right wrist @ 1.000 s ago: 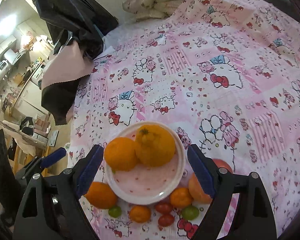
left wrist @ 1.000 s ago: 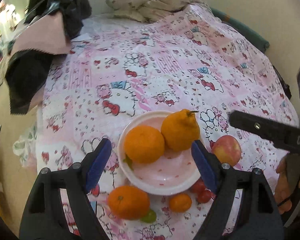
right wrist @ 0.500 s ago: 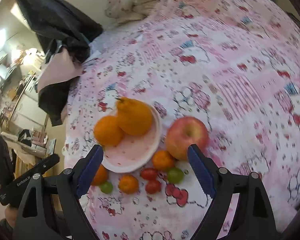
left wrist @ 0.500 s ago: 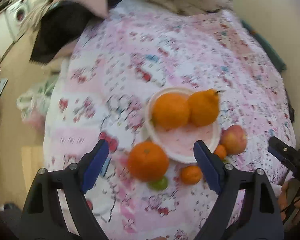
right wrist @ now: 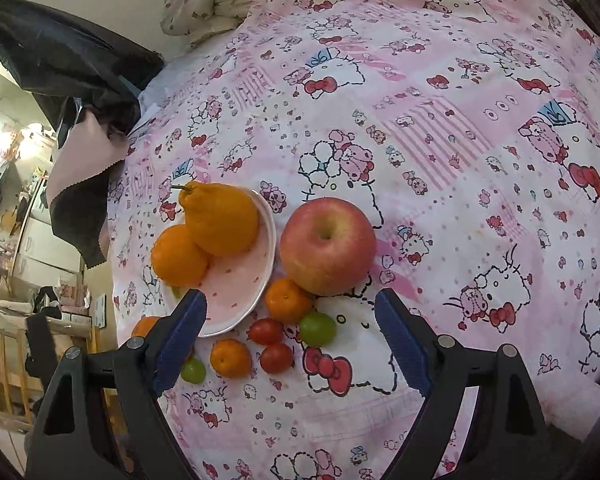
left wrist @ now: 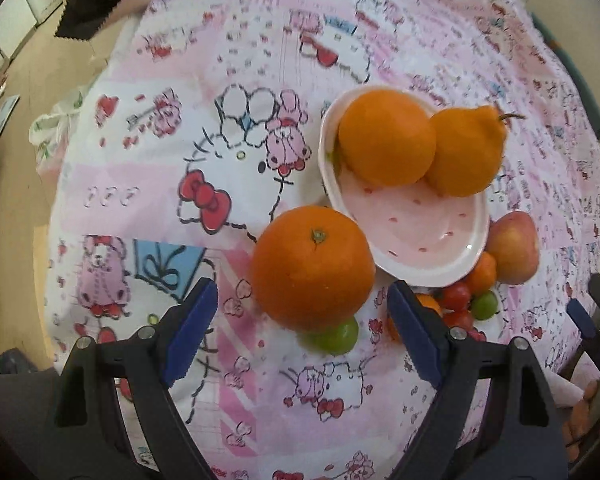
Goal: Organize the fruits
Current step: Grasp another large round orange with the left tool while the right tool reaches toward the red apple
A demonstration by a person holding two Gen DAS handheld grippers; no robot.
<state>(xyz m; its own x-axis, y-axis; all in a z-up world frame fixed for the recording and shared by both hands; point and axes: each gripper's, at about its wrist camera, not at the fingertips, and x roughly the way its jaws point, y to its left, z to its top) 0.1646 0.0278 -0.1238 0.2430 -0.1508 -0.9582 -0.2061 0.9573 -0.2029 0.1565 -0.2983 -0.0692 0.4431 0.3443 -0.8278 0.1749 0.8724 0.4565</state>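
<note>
Orange-skinned loose orange (left wrist: 312, 266) lay just ahead of left gripper (left wrist: 302, 332), jaws wide, empty, lately widening; plate (left wrist: 428, 236) beyond it. Best straddle its widest girth, clearing green fruit (left wrist: 336, 336). Right gripper (right wrist: 290, 342) gaped over small fruits

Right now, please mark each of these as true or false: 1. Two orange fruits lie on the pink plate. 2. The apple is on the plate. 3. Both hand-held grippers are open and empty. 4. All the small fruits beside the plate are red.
1. True: a round orange and a knobbed one lie on the pink plate.
2. False: the apple lies on the cloth beside it.
3. True: left hand-held gripper, right hand-held gripper.
4. False: some are green or orange.
</note>
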